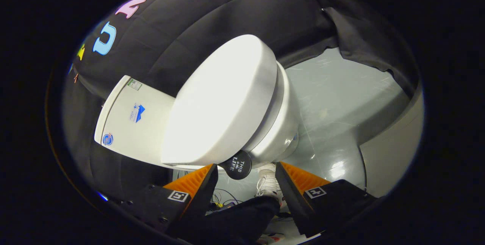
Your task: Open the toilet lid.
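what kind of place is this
Probably a mock bathroom in a recording booth, not a real one. A white toilet with its lid down and its tank stands against draped black cloth on a glossy grey floor. The gripper is open, just short of the lid.

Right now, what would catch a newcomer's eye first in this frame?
The bright white toilet lid, still closed over the bowl, lies just beyond the fingers. A round black handle on the lid's edge sits just ahead of the open gripper. A white shoe shows between the fingers.
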Demonstrator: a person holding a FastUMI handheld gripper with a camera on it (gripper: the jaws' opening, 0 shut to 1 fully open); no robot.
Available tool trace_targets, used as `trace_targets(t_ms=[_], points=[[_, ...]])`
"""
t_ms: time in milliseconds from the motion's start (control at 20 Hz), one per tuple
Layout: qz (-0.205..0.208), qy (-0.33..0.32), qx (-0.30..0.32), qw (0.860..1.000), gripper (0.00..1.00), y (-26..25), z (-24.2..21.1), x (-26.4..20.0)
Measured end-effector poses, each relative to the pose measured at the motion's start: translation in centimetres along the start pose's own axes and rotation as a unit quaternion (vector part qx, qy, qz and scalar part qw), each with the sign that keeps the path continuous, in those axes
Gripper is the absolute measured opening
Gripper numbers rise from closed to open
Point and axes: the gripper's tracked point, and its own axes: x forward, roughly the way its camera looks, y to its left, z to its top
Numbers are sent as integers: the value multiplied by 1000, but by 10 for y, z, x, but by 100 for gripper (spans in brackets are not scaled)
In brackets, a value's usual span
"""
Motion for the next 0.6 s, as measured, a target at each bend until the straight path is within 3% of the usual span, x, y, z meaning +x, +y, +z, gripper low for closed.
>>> trace_targets(t_ms=[150, 400, 600], points=[[14, 13, 6, 1000, 95, 6, -3, 7], [21, 13, -3, 1000, 45, 15, -4, 12], [27, 23, 17, 999, 45, 15, -2, 11]])
